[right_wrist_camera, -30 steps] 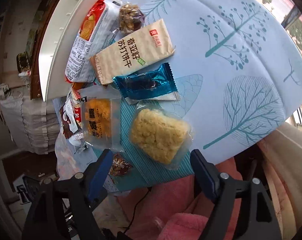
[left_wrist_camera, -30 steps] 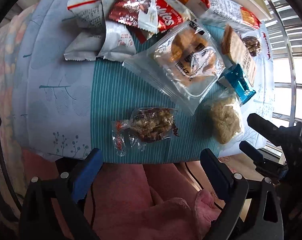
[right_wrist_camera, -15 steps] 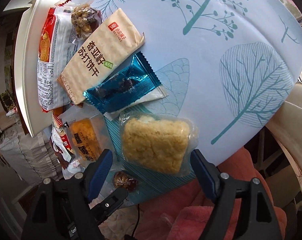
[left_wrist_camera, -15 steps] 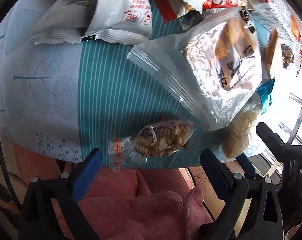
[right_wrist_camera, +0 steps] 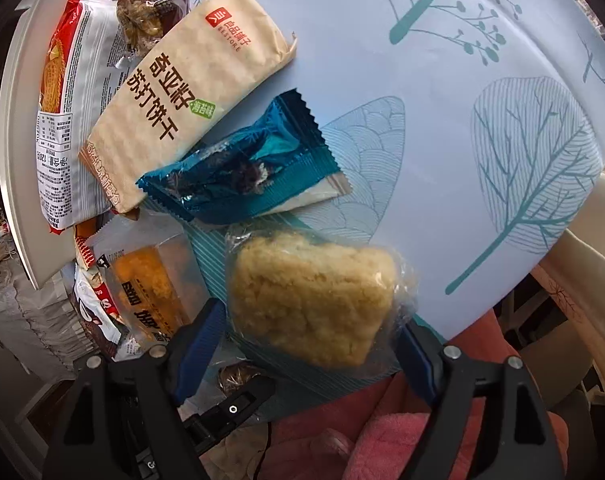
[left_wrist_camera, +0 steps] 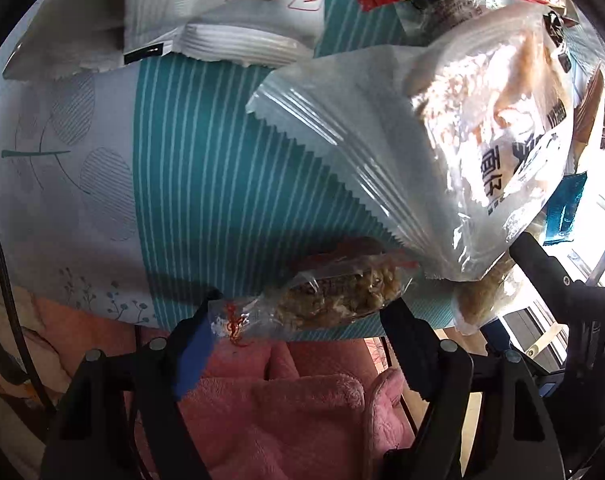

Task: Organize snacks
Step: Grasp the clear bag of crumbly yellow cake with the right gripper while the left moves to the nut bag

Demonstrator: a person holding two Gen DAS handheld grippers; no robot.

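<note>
A brown nutty snack (left_wrist_camera: 334,296) in clear wrap lies at the near edge of the teal striped cloth (left_wrist_camera: 206,160). My left gripper (left_wrist_camera: 302,316) straddles it; its jaws are closing and the fingertips (left_wrist_camera: 198,336) meet the wrapper's ends. In the right wrist view a pale crumbly cake (right_wrist_camera: 310,304) in clear film sits between the fingers of my right gripper (right_wrist_camera: 312,328), which stands open around it. The cake also shows in the left wrist view, the pale lump (left_wrist_camera: 486,300) beside the right gripper's black arm (left_wrist_camera: 562,280).
A large clear pastry bag (left_wrist_camera: 462,140) overlaps the brown snack's far side. Behind lie white bags (left_wrist_camera: 230,12), a beige cracker pack (right_wrist_camera: 190,92), a blue packet (right_wrist_camera: 242,172) and a white tray (right_wrist_camera: 18,120). Pink fleece (right_wrist_camera: 382,440) lies below the table edge.
The left gripper sank and closed in on the brown snack, its jaws narrowing. The right gripper dropped closer to the pale cake and rolled a little.
</note>
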